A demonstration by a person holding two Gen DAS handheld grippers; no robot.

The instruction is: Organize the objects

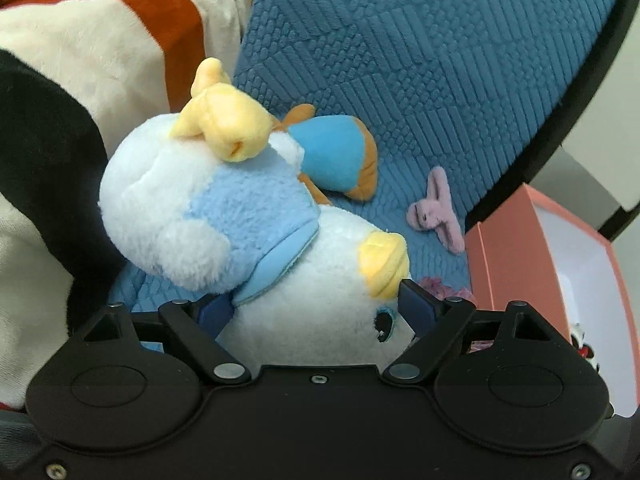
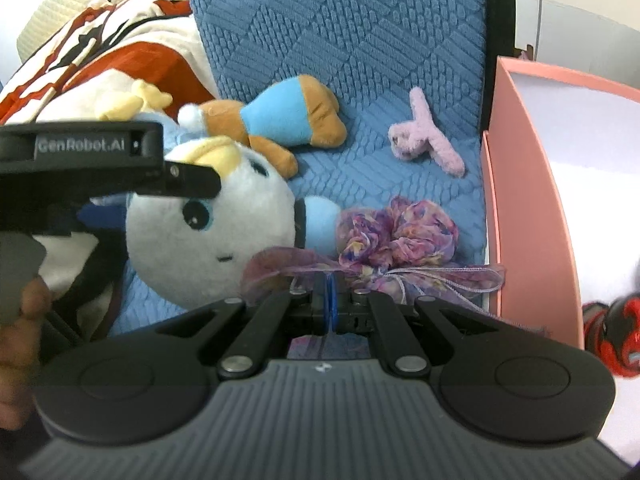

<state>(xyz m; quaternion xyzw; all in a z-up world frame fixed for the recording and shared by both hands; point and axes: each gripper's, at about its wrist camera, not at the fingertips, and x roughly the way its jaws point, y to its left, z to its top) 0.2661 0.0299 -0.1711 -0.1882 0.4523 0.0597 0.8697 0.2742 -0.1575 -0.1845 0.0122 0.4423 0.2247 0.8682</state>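
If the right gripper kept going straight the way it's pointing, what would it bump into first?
Probably the crinkly purple floral fabric scrunchie: the right gripper is shut on its gauzy ribbon, and the bunched part sits just ahead.

blue quilted cover [image 1: 440, 60], striped fleece blanket [image 1: 100, 40]

hidden: duck plush [image 1: 320, 312] lower head — behind left tool body | blurred: red-black object [image 2: 612, 332] — unidentifiable

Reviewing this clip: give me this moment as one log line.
left gripper: shut on duck plush | right gripper: shut on scrunchie | box: open, beside bed
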